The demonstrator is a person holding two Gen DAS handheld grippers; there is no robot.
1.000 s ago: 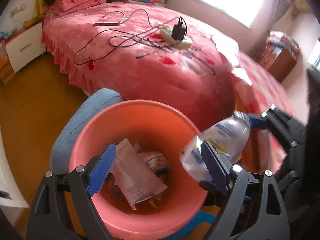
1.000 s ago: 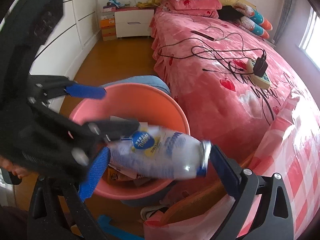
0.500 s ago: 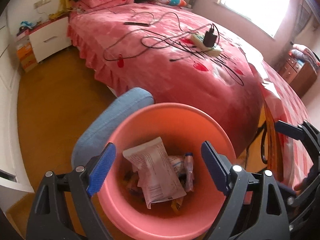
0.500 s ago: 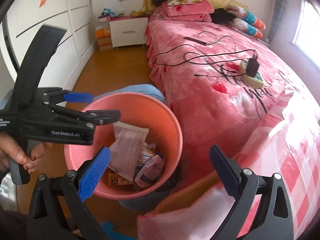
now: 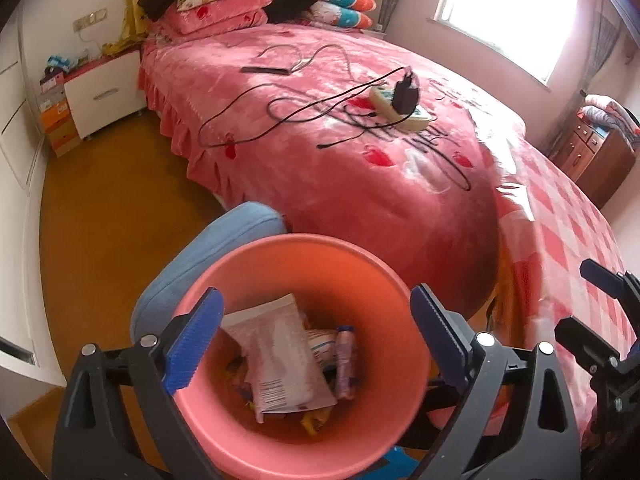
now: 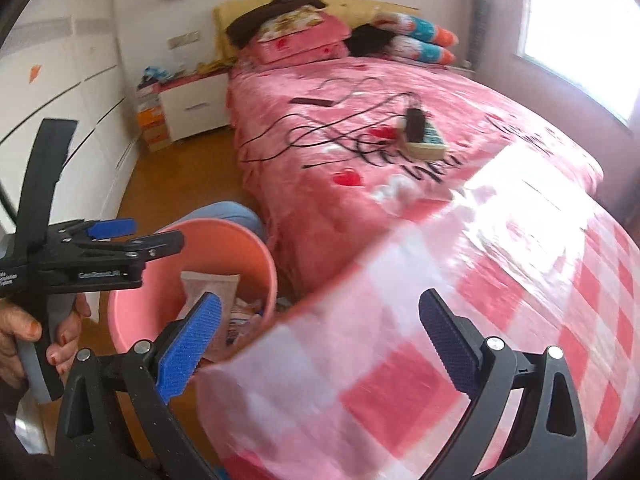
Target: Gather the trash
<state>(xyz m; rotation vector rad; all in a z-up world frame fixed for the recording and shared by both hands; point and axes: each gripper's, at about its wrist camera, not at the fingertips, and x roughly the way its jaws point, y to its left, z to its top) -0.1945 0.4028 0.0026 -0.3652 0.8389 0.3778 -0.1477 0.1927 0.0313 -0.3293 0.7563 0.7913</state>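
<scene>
Now binned: plastic bottle (image 5: 346,360) inside pink bucket (image 5: 248,256), released by right gripper (image 6: 320,344); both grippers wide, empty; left gripper (image 5: 316,340) overhead.

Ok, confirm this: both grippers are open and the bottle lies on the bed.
Wrong on the bottle. The left wrist view shows the bottle lying inside the pink bin, not on the bed. The left gripper and right gripper are open.

The bin (image 5: 304,252), holding a packet (image 5: 280,356) and bottle (image 5: 346,356), stands on the floor (image 5: 112,220) beside the bed (image 5: 340,152), where a power strip (image 5: 400,108) lies.
</scene>
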